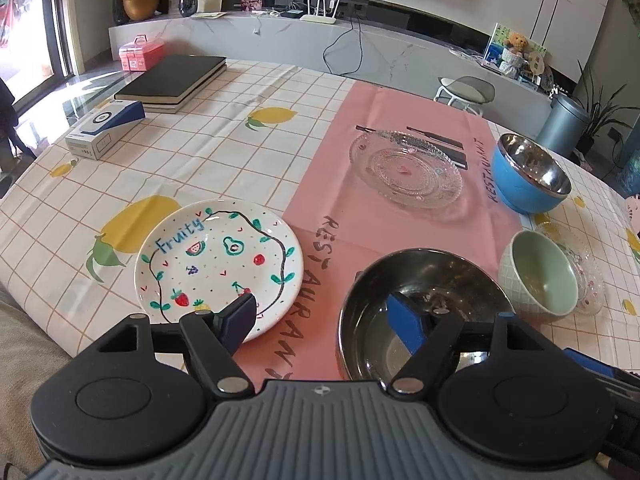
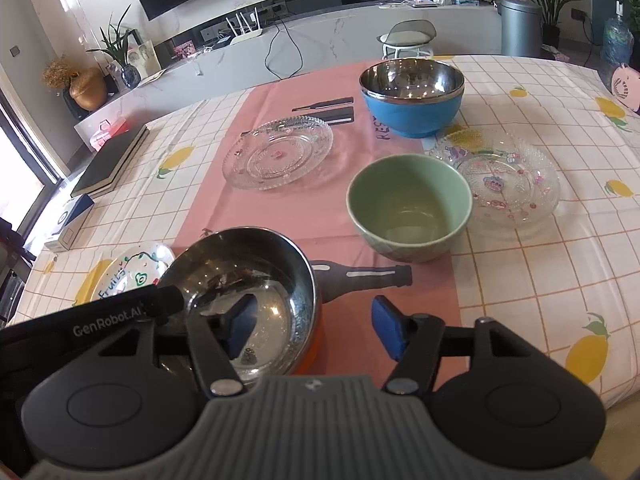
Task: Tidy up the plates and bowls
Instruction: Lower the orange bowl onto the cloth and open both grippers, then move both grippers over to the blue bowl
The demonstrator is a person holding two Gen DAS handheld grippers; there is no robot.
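Observation:
A steel bowl point(image 1: 420, 272) point(image 2: 248, 264) with an orange outside sits on the pink placemat point(image 1: 360, 220) close in front. My left gripper point(image 1: 322, 322) is open astride the bowl's left rim, one pad inside and one over the edge of the white fruit-painted plate point(image 1: 218, 260). My right gripper point(image 2: 316, 330) is open astride the right rim, and no pad touches it. Farther off stand a green bowl point(image 2: 408, 208), a blue steel-lined bowl point(image 2: 412, 96), a clear glass plate point(image 2: 278, 154) and a glass plate with coloured patterns point(image 2: 504, 184).
Stacked black books point(image 1: 172, 78), a white and blue box point(image 1: 104, 128) and a pink case point(image 1: 140, 52) lie at the far left of the checked tablecloth. A pink round object point(image 2: 626, 86) sits at the far right edge. A stool point(image 1: 466, 94) stands beyond the table.

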